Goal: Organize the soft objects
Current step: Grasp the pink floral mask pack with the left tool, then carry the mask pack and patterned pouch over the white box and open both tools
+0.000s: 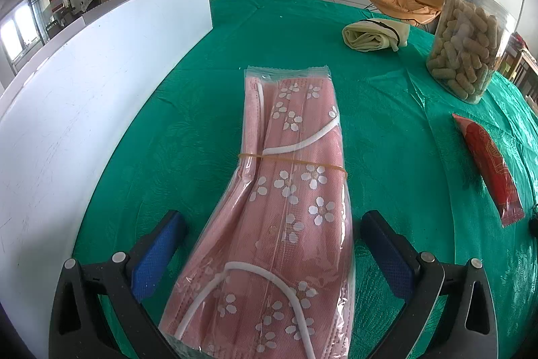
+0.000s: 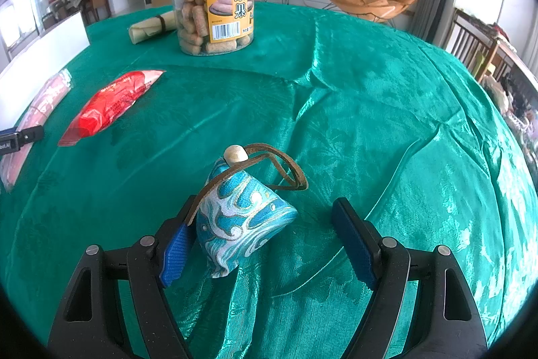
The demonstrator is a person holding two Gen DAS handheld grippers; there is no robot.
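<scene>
the left tongs (image 1: 269, 244) stand wide open astride the near half of a pink flowered mask pack (image 1: 285, 190), which lies flat on the green counter (image 1: 188, 130) with a rubber band (image 1: 296, 161) round its middle; neither blue pad touches the wrapper yet, so nothing is held. a white board (image 1: 101, 73) stands along the left, and a rolled cream cloth (image 1: 373, 34) lies well beyond the pack, near a clear snack jar (image 1: 470, 46), with a red sachet (image 1: 487, 167) off to the right. the right tongs (image 2: 265, 234) are open too, and a blue brocade pouch (image 2: 238, 214) with a brown cord (image 2: 279, 167) sits between them, pressed against the left pad (image 2: 175, 251) and clear of the right one. to my eye both are set for a pick. the left would do well to close slowly across the pack's width, near the band where the bundle is firmest, since the slick wrapper may slide or buckle. the right should centre on the pouch first, so the squeeze falls on its body and not on the loose cord.
</scene>
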